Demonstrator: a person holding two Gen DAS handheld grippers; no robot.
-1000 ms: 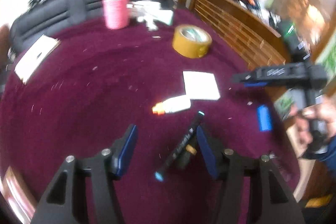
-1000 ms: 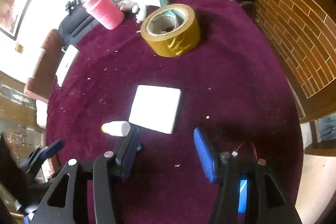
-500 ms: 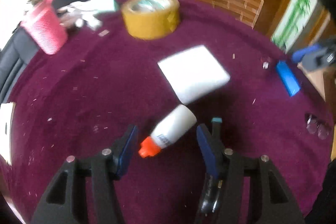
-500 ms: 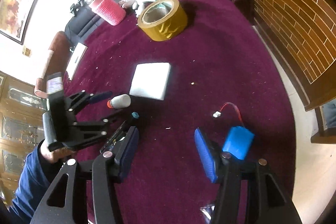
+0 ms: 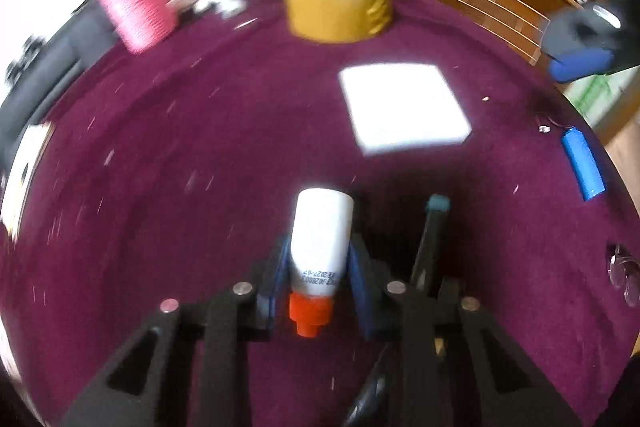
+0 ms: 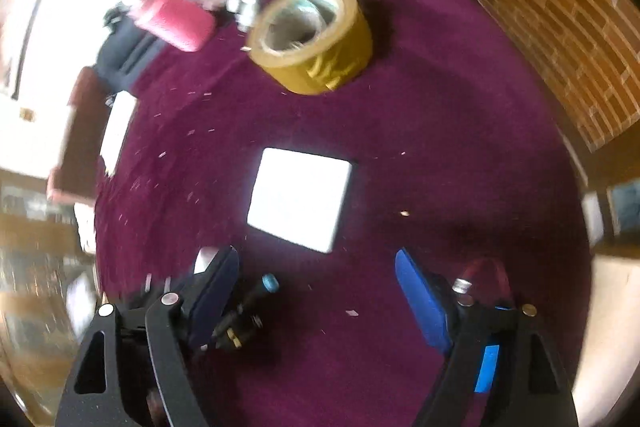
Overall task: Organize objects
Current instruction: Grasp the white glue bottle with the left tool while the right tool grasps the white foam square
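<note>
A white bottle (image 5: 322,219) with an orange cap lies on the maroon tablecloth (image 5: 180,155). My left gripper (image 5: 318,247) is closing on it, and both blue pads touch its sides. A black marker (image 5: 430,247) with a teal tip lies just right of that gripper. My right gripper (image 6: 316,257) is opening, its jaws wide. The marker (image 6: 256,299) lies close inside its left finger, untouched. A white square pad (image 6: 300,199) sits just ahead of it. The blue battery (image 6: 486,367) shows behind its right finger.
A yellow tape roll (image 5: 338,7) and a pink ribbed cup (image 5: 136,7) stand at the far side, with white clutter between them. The blue battery (image 5: 582,167) lies near the right table edge. A brick-patterned wooden wall (image 6: 560,27) runs along the right.
My left gripper has dropped over the white bottle and closed its jaws onto it. The right gripper's jaws have spread wider, and it has shifted so the battery now sits behind its right finger.
</note>
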